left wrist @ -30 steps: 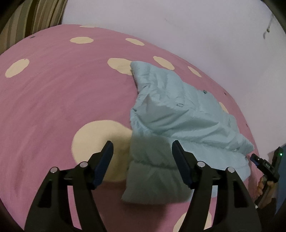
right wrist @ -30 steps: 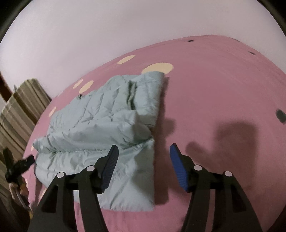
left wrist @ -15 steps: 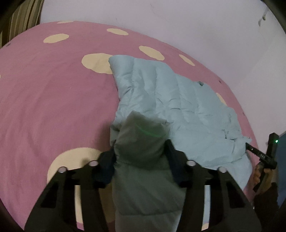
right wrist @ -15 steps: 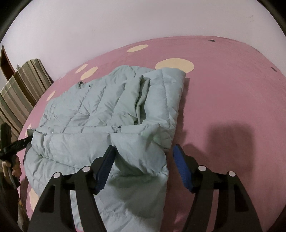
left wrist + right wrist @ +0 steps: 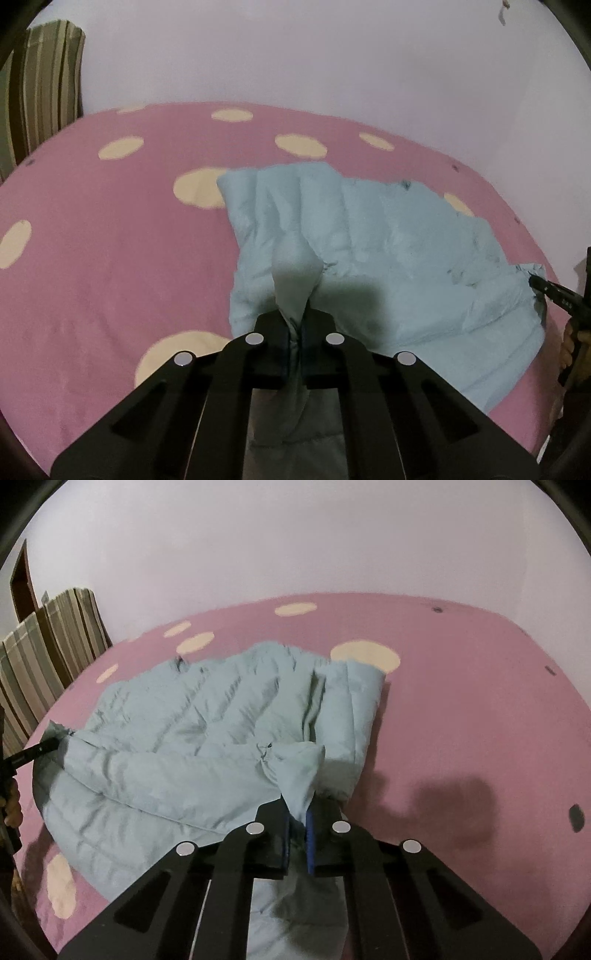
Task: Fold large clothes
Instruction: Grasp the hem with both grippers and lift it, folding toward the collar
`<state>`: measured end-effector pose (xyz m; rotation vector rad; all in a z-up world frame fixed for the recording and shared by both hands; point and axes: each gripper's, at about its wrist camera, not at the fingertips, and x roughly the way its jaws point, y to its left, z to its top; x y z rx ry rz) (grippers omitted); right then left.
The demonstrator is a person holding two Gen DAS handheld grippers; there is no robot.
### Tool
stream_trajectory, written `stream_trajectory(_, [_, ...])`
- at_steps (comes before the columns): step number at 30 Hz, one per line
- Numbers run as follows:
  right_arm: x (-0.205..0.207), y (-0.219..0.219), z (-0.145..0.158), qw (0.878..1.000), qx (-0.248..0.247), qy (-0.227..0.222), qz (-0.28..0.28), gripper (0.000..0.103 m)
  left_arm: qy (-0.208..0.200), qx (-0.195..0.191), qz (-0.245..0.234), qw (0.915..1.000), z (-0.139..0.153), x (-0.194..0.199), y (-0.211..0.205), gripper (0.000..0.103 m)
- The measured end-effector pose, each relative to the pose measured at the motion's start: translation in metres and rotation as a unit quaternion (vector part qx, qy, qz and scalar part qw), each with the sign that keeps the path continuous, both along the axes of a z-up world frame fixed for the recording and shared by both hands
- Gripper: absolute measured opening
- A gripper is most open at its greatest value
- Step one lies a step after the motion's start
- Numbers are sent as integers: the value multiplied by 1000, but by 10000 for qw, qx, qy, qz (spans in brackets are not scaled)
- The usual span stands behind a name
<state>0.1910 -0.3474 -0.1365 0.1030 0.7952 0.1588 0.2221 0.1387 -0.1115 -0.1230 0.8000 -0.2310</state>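
A pale blue quilted jacket (image 5: 388, 240) lies partly folded on the pink bed cover (image 5: 110, 277) with cream dots. My left gripper (image 5: 295, 325) is closing its jaws on a bunched fold at the jacket's near edge; the pads press the fabric and lift it. In the right wrist view the jacket (image 5: 184, 738) spreads to the left. There my right gripper (image 5: 297, 812) is closing too, its blue pads pinching a raised corner of the cloth. Each gripper shows in the other's view, at the jacket's far corner: the right gripper (image 5: 533, 282) and the left gripper (image 5: 55, 742).
A striped cushion or chair back (image 5: 48, 646) stands at the bed's left end, also the striped cushion (image 5: 40, 92) in the left wrist view. A plain pale wall (image 5: 332, 55) runs behind the bed. A person's hand (image 5: 570, 347) holds the right gripper's handle.
Both grippers went from open astride the jacket's near edge to shut on it. Both have risen, pulling the pinched fabric up off the bed.
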Motion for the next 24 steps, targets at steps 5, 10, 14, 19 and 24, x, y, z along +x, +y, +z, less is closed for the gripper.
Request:
stream_trajectory(5, [18,-3,26,9996,100,-254,-88,6,-292,115,181,9993,30,21,-1,4])
stream_trajectory(10, [61,-3,40,9990,56,-377,-246,6,-427,348,298,9980,48,71,-15,3])
stream_trajectory(14, [109,-4,46,9983,72,-383,-438,6,-461,551,388,9967,55,113,-26,3])
stream_trajectory(19, [156,-5,37,9977,80,-283,-618,6,-336,809,623,9942,44,169,-35,3])
stream_trajectory(24, [202,-5,4,9973,122,91,-715,6,122,1071,872,9903,7,217,-39,3])
